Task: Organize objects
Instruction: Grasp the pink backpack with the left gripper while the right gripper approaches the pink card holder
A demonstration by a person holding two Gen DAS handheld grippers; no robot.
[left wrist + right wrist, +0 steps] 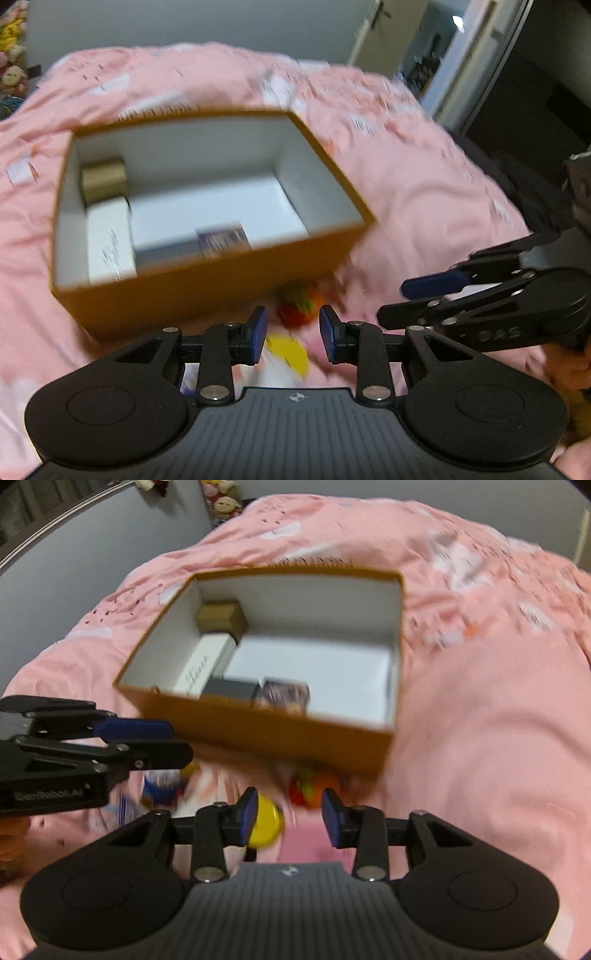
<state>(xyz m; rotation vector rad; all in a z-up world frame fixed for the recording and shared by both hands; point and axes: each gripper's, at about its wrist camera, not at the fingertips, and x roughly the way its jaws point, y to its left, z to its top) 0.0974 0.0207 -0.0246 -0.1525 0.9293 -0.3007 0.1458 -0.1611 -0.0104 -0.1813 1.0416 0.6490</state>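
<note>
An open brown cardboard box (pixel 207 284) (pixel 266 731) with a white inside stands on the pink bedspread (pixel 424 177). In it lie a tan box (pixel 221 618), a white box (pixel 205 661), a dark grey box (pixel 231 690) and a purple printed box (pixel 286 696). A red and green toy (pixel 299 308) (pixel 310 786) and a yellow piece (pixel 290 352) (pixel 264 825) lie on the bed in front of the box. My left gripper (pixel 292 335) (pixel 181 742) hovers open over them, empty. My right gripper (pixel 290 818) (pixel 395 302) is beside it, open and empty.
A blue and white item (pixel 159 790) and a flat pink piece (pixel 303 840) lie near the toys. Plush toys (pixel 221 502) sit at the head of the bed. A doorway (pixel 443 48) and dark furniture (pixel 535 92) stand past the bed's right edge.
</note>
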